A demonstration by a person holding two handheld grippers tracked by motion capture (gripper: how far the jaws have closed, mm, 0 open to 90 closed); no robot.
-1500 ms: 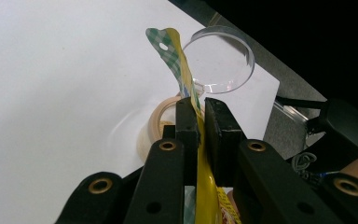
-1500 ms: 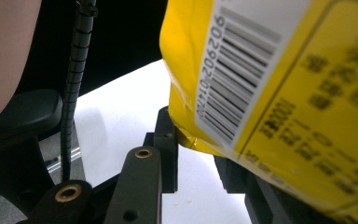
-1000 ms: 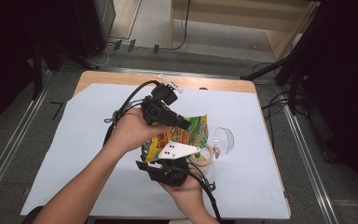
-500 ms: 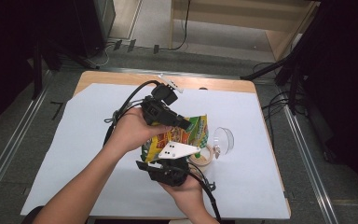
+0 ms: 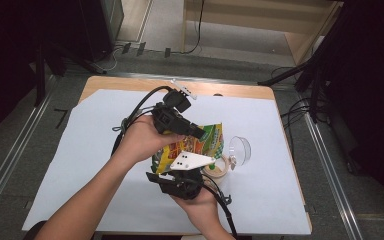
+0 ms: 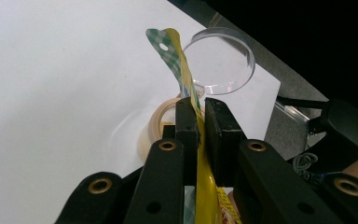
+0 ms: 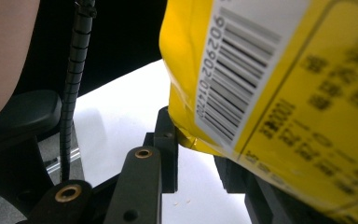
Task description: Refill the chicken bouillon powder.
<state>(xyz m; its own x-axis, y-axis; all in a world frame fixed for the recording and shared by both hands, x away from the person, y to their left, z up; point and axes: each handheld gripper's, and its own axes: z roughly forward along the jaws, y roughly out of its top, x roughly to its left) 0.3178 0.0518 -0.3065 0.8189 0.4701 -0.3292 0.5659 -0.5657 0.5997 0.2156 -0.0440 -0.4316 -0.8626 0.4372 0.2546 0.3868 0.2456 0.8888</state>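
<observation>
Yellow snack packet (image 5: 192,145) held above table centre, left gripper (image 6: 199,122) clamped on its upper edge, right gripper (image 7: 193,154) closed on its lower corner, tape roll (image 5: 219,169) and clear round lid (image 5: 240,149) at packet's 4 o'clock, white table cover (image 5: 80,165) beneath.

light: bright, even overhead | surroundings: dark | shadows: soft | blur: near packet print, right gripper view

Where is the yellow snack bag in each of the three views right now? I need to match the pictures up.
High view: the yellow snack bag is at table centre, held between both grippers.
Left gripper view: it runs edge-on up the middle, pinched between the black jaws.
Right gripper view: its barcoded back covers the upper right, its corner between the jaws.
Shared landmark: the white table cover.
</observation>
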